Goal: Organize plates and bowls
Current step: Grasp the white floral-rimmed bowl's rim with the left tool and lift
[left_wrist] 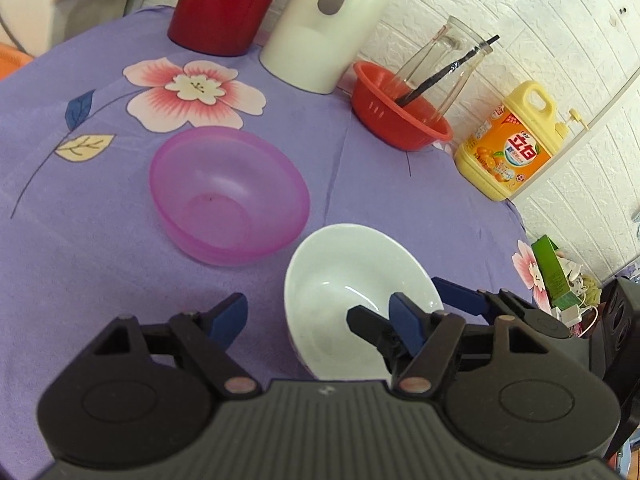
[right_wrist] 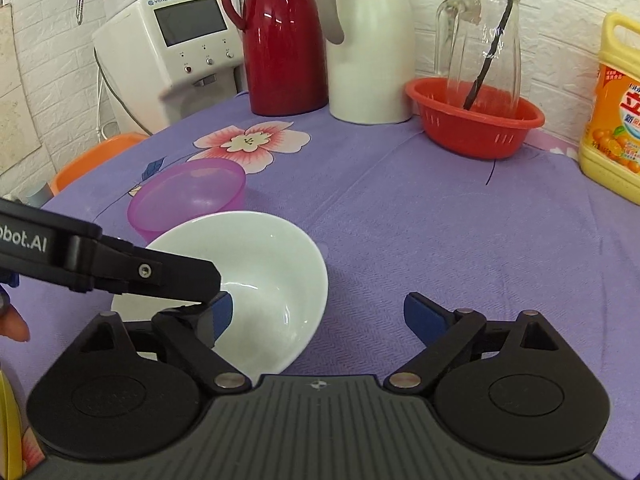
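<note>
Both jaws are spread, left gripper (left_wrist: 316,318) and right gripper (right_wrist: 320,312) straddling the white bowl's (left_wrist: 352,272) rim; pinch firmly, then nest it in the pink bowl (left_wrist: 228,196).

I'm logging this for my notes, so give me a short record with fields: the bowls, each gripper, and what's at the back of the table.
white bowl: empty, on the purple cloth
pink bowl: empty, just beyond the white bowl
left gripper: open, one finger inside the white bowl, one outside
right gripper: open, also straddling the white bowl's wall
back of table: red flask, white flask, glass jug standing in red basket
</note>
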A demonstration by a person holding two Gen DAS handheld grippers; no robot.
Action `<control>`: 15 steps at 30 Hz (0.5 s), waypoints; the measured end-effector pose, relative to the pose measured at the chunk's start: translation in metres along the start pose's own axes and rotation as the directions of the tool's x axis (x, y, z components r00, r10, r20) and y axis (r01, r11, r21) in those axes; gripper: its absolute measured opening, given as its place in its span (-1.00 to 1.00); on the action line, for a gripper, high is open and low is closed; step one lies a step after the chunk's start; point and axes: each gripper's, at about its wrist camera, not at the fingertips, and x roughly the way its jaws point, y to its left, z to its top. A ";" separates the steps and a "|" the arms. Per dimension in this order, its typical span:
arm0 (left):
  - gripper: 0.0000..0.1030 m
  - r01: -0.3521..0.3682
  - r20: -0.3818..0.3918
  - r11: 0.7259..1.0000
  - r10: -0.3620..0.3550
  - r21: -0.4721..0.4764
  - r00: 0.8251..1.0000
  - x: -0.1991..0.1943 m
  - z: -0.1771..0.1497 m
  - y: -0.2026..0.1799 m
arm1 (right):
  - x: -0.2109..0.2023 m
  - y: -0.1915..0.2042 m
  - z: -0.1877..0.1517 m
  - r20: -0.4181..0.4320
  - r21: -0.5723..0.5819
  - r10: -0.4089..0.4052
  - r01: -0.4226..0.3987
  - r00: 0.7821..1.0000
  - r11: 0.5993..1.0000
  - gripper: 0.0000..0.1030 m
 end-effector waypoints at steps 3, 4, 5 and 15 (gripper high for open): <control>0.32 -0.003 -0.002 1.000 0.003 0.001 1.000 0.003 -0.002 -0.001 | 0.002 0.001 -0.001 -0.009 -0.006 -0.003 0.003 1.000 1.000 1.00; 0.29 -0.002 -0.006 1.000 0.002 0.000 1.000 0.005 -0.002 -0.002 | 0.003 0.002 -0.001 -0.012 -0.008 -0.002 0.002 1.000 1.000 1.00; 0.20 0.003 -0.013 1.000 -0.003 0.002 1.000 0.006 -0.002 -0.002 | 0.004 0.003 -0.002 -0.017 -0.011 0.003 -0.003 1.000 1.000 1.00; -0.22 0.007 -0.037 1.000 -0.006 0.000 0.999 0.013 -0.005 -0.012 | -0.001 0.024 -0.002 -0.053 -0.070 0.073 -0.077 0.996 0.995 0.52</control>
